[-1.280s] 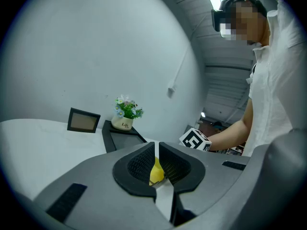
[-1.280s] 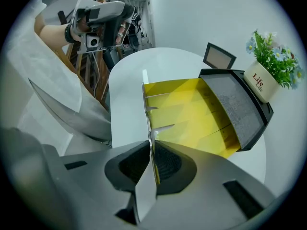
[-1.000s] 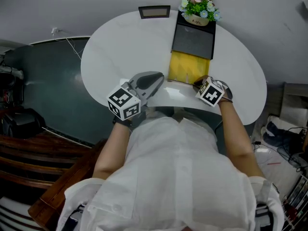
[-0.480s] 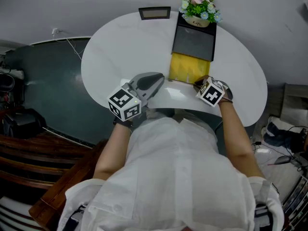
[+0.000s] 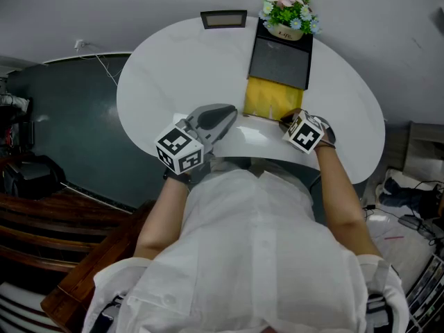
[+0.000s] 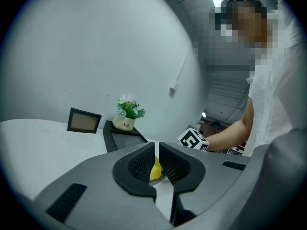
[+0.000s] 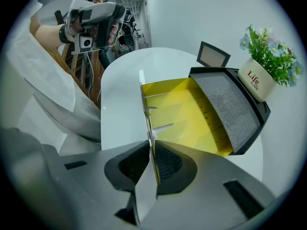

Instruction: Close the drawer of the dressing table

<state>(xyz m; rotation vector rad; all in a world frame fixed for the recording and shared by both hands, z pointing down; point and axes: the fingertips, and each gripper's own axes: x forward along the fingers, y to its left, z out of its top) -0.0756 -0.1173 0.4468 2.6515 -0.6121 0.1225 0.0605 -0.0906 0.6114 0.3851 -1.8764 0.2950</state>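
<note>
1. Drawer: yellow, with yellow partitions inside. It is pulled well out of the black case toward you and lies over the white tabletop, right of centre. Its thin pale front wall is the part nearest your body.
2. Black case: low and flat, with a grey textured top. It stands at the far side of the tabletop, and the drawer's rear end sits inside it.
3. Right gripper: you hold it steeply nose-down at the drawer's near right corner. Its jaws are pressed together on the front wall, which runs edge-on between the pads.
4. Left gripper: you hold it almost level above the tabletop, with the tips just beside the drawer's near left corner. Whether they touch it cannot be told. Its jaws are closed to a hairline slit and grip nothing; a sliver of yellow shows beyond them.
5. Flower pot: cream, holding green leaves with pink and blue blooms. It stands on the rear of the case top, above the drawer's line of travel.
6. Picture frame: dark and upright, at the far edge of the tabletop, left of the case.
</note>
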